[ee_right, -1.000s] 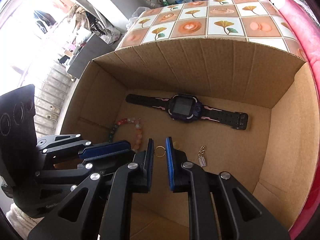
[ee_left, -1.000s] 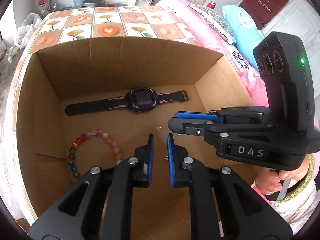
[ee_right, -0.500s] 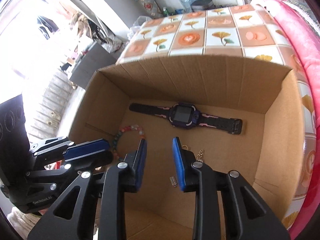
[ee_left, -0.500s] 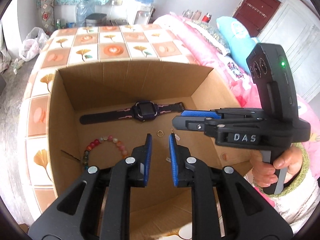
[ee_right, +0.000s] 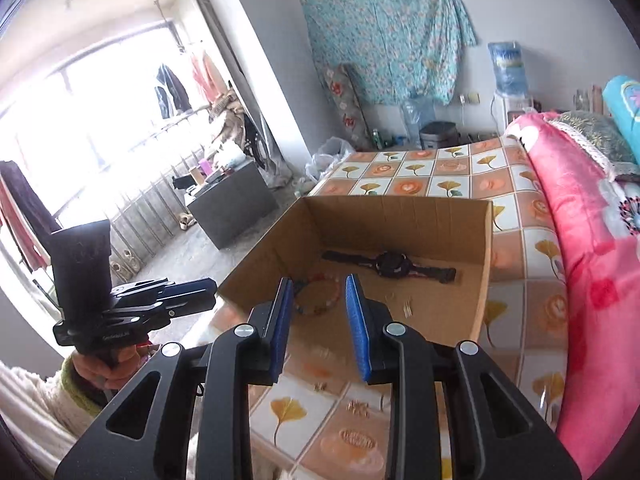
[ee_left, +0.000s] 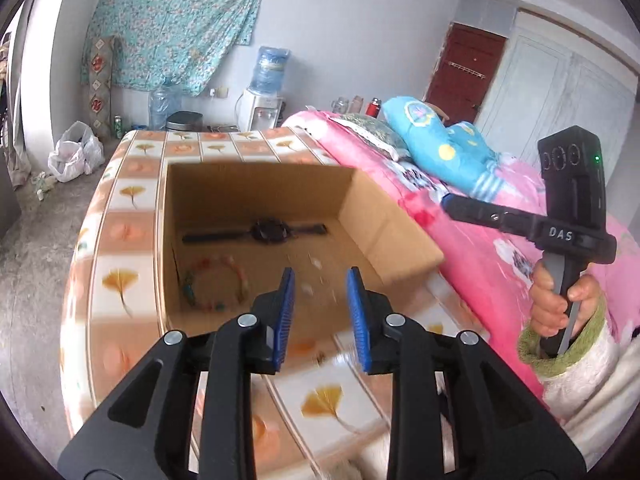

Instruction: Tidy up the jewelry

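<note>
Left wrist view: my left gripper (ee_left: 320, 300) hangs above the near rim of the cardboard box (ee_left: 384, 216), blue pads apart and widening, nothing between them. The box stands on the bed's tiled-pattern cover (ee_left: 120, 280), close to its left edge, with the pink quilt (ee_left: 472, 248) just beside the box's right wall. On the box floor, along the far wall, lies the black watch (ee_left: 268, 231), strap stretched flat from left to right. The bead bracelet (ee_left: 214, 284) lies in the near left corner of the box, blurred. A few small pale pieces (ee_left: 308, 286) show on the floor toward the near right; too blurred for me to tell what they are. My right gripper (ee_left: 460, 206) appears out over the quilt, well apart from the box, with my right hand (ee_left: 556, 300) around its handle. Right wrist view: my right gripper (ee_right: 318, 308) has its pads parted with nothing between them. The watch (ee_right: 390, 264) and bracelet (ee_right: 320, 296) sit in the same places in the box (ee_right: 486, 280), and a small gold piece (ee_right: 407, 307) lies near the box's right wall. More small gold pieces (ee_right: 358, 408) lie on the cover outside the box, by its near side. My left gripper (ee_right: 208, 296) is beyond the box's left wall; from here I cannot tell its opening.
</note>
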`<state>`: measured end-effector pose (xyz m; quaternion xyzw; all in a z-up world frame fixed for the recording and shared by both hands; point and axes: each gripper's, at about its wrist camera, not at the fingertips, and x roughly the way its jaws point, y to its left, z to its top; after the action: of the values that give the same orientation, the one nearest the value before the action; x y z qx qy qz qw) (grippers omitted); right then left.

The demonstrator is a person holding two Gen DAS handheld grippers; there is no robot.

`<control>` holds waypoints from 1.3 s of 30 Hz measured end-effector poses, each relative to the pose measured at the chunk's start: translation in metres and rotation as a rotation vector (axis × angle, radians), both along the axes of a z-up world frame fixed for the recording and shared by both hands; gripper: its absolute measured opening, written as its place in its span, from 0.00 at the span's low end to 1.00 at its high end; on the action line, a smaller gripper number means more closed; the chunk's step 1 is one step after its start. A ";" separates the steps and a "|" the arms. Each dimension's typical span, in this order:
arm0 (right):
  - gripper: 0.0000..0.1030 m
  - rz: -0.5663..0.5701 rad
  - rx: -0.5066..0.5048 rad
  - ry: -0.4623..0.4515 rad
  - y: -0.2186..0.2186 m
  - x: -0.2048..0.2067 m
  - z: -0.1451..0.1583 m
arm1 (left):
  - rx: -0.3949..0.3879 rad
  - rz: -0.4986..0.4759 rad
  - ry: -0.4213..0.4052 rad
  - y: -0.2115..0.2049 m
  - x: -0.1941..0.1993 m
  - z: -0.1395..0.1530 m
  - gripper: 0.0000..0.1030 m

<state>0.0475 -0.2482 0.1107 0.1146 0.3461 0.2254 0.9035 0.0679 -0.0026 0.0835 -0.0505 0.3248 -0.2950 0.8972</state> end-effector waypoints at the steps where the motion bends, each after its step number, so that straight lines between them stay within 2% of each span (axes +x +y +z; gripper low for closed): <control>1: 0.27 -0.009 -0.001 0.005 0.000 -0.010 -0.005 | -0.011 -0.010 0.019 0.000 -0.009 -0.009 0.25; 3: 0.27 -0.038 0.007 0.035 0.000 -0.027 -0.022 | -0.033 -0.024 0.066 -0.001 -0.020 -0.027 0.25; 6: 0.27 -0.093 -0.008 0.121 0.003 -0.039 -0.061 | -0.019 -0.041 0.143 -0.012 -0.027 -0.057 0.25; 12: 0.27 -0.178 -0.071 0.242 0.010 -0.031 -0.117 | -0.003 -0.045 0.226 -0.035 -0.012 -0.100 0.25; 18: 0.27 -0.196 -0.105 0.245 0.017 -0.021 -0.133 | 0.057 -0.019 0.242 -0.055 0.013 -0.119 0.25; 22: 0.27 -0.201 -0.090 0.239 0.015 -0.019 -0.138 | 0.085 -0.022 0.245 -0.067 0.020 -0.128 0.25; 26: 0.27 -0.203 -0.089 0.242 0.017 -0.020 -0.142 | 0.134 -0.020 0.203 -0.074 0.019 -0.129 0.25; 39: 0.27 -0.199 -0.049 0.246 0.012 -0.018 -0.155 | 0.222 0.020 0.161 -0.086 0.032 -0.126 0.25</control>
<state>0.0294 -0.2363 -0.0440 0.1529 0.4467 0.1104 0.8746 0.1003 -0.0885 -0.0424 0.0226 0.4257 -0.2434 0.8712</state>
